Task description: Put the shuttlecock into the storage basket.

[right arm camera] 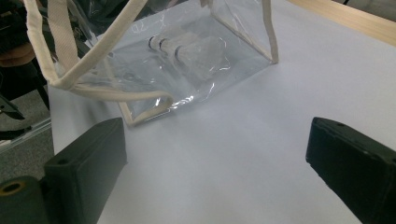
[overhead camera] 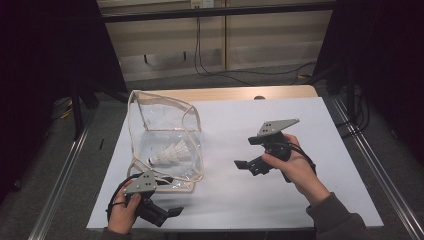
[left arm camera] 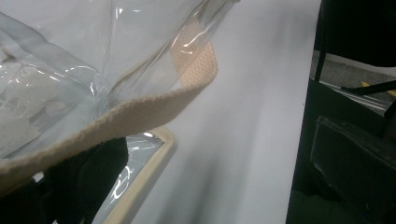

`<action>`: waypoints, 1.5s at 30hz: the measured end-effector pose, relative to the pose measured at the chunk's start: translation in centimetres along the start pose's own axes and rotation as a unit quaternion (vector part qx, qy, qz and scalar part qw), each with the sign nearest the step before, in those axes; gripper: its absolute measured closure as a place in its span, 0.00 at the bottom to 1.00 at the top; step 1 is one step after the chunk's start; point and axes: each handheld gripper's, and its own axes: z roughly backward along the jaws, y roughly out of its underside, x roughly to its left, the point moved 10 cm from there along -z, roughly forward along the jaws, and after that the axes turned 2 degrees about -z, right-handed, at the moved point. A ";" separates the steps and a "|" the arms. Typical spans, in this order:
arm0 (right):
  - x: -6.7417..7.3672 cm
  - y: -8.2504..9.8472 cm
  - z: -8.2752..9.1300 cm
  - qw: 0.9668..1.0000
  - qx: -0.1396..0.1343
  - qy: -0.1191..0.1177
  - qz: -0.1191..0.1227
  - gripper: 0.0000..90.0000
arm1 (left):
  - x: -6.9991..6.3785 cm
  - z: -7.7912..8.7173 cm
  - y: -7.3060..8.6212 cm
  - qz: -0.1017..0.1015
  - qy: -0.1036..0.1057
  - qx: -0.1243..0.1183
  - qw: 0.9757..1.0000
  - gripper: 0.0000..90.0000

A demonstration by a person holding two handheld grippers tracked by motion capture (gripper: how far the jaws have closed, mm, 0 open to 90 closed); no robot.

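Observation:
A clear plastic bag point(overhead camera: 165, 135) with cream trim and straps stands open on the left of the white table cover point(overhead camera: 280, 200). White shuttlecocks point(overhead camera: 170, 154) lie inside it on its floor. My left gripper point(overhead camera: 167, 216) sits at the table's front edge, just in front of the bag, open. In the left gripper view a cream strap point(left arm camera: 140, 116) runs across above the left jaw, with the gripper point(left arm camera: 219, 149) holding nothing. My right gripper point(overhead camera: 246, 152) hovers open to the right of the bag. The right gripper view faces the bag point(right arm camera: 196, 70) and three shuttlecocks point(right arm camera: 187, 49) over its gripper point(right arm camera: 217, 140).
The wooden table top point(overhead camera: 240, 93) shows past the far edge of the white cover. Metal rails point(overhead camera: 60, 175) run along both sides of the table. Cables point(overhead camera: 215, 70) lie on the floor behind it.

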 end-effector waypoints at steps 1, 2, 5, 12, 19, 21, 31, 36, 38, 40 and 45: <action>-0.1 0.1 0.2 1.000 -0.002 0.001 -0.002 0.05 | 0.0 0.0 0.0 0.000 0.000 0.000 1.000 0.04; -0.2 0.2 0.3 1.000 -0.004 0.001 -0.001 0.05 | 0.0 0.0 0.0 0.000 0.000 0.000 1.000 0.04; -0.4 0.5 0.7 1.000 -0.008 0.001 -0.006 0.05 | 0.0 0.0 0.0 0.000 -0.001 0.001 1.000 0.04; -1.0 1.7 1.4 1.000 -0.011 0.008 -0.013 0.05 | 0.0 0.0 0.0 0.000 -0.001 0.002 1.000 0.04; -1.5 2.6 1.8 1.000 -0.016 0.014 -0.019 0.05 | 0.0 0.0 0.0 0.000 -0.002 0.001 1.000 0.04; -1.6 2.9 1.9 1.000 -0.016 0.014 -0.020 0.05 | 0.0 0.0 0.0 -0.001 -0.002 0.002 1.000 0.04; -2.4 4.3 2.7 0.999 -0.016 0.020 -0.027 0.05 | 0.0 0.0 0.0 -0.001 -0.002 0.002 1.000 0.04; -2.8 5.0 3.1 0.999 -0.019 0.025 -0.032 0.05 | 0.0 0.0 0.0 0.000 -0.002 0.002 1.000 0.04; -3.0 5.3 3.3 0.999 -0.020 0.027 -0.035 0.05 | 0.0 0.0 0.0 0.000 -0.002 0.002 1.000 0.04; -3.1 5.5 3.4 0.999 -0.021 0.028 -0.036 0.05 | 0.0 0.0 0.0 0.000 -0.002 0.001 1.000 0.04; -3.3 6.0 3.5 0.999 -0.021 0.029 -0.037 0.05 | 0.0 0.0 0.0 -0.001 -0.002 0.002 1.000 0.04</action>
